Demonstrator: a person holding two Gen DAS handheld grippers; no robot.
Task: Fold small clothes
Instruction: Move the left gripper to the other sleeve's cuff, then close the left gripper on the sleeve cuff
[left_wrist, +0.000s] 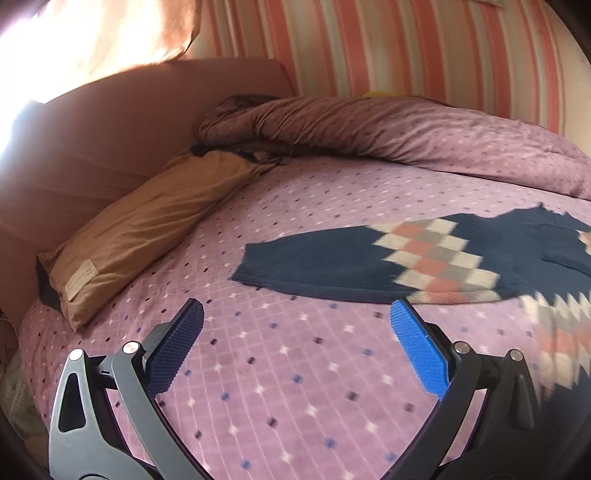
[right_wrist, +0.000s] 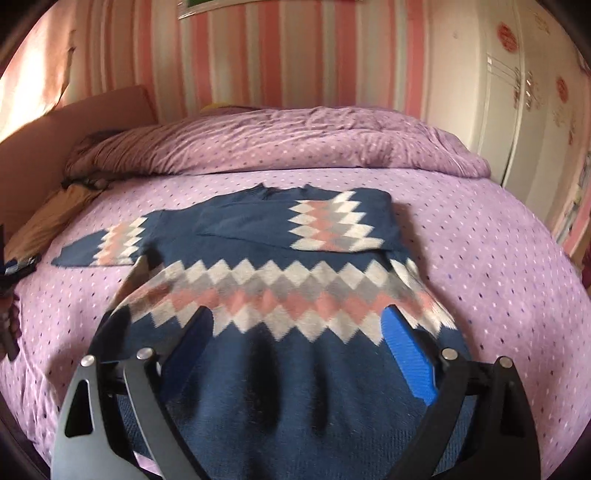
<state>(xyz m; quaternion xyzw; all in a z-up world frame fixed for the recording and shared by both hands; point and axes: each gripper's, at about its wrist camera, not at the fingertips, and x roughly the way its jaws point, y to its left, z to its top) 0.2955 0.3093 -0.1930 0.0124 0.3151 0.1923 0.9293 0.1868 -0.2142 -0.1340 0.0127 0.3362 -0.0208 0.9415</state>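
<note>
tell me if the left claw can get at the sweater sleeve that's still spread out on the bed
Probably yes. The left claw is open, and the flat sleeve lies just ahead with only bare bedspread between them.

sweater (right_wrist: 258, 229): navy, white-grey-pink diamonds | bedspread (right_wrist: 480, 266): purple, dotted | pillow (left_wrist: 147, 229): tan | wall (right_wrist: 295, 55): pink-striped
</note>
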